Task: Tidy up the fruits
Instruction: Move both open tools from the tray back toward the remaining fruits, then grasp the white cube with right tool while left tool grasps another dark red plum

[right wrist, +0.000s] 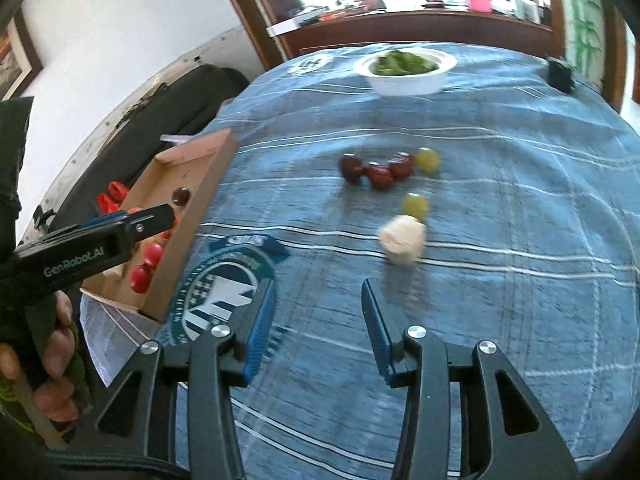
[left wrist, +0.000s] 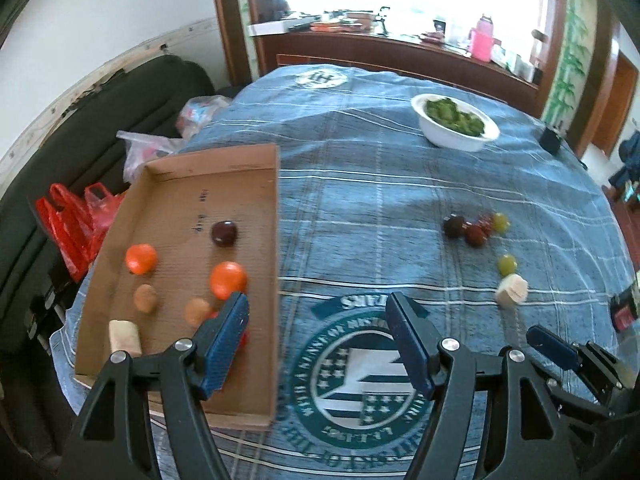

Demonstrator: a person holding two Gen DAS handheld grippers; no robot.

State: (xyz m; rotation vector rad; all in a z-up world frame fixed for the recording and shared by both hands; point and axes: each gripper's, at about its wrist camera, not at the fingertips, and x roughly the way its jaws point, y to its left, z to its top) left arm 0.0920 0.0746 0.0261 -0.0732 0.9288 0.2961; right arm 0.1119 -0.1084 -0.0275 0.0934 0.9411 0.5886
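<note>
A cardboard tray [left wrist: 264, 240] lies on the table's left side holding two orange fruits [left wrist: 228, 279], a dark plum [left wrist: 224, 233], brown fruits [left wrist: 145, 297], a pale chunk [left wrist: 125, 336] and small red fruits [right wrist: 140, 278]. My left gripper [left wrist: 318, 306] is open with nothing between its fingers, its left finger over the tray's near part. Loose on the cloth lie dark red fruits [right wrist: 378, 175], two green grapes [right wrist: 415, 205] and a pale chunk [right wrist: 402, 239]. My right gripper [right wrist: 318, 294] is open and empty, just short of the pale chunk.
A white bowl of greens [left wrist: 456, 122] stands at the table's far side. A small black object [right wrist: 560, 74] sits at the far right edge. Red and clear plastic bags [left wrist: 76, 220] rest on a dark sofa left of the table. A hand [right wrist: 56, 364] grips the left gripper's handle.
</note>
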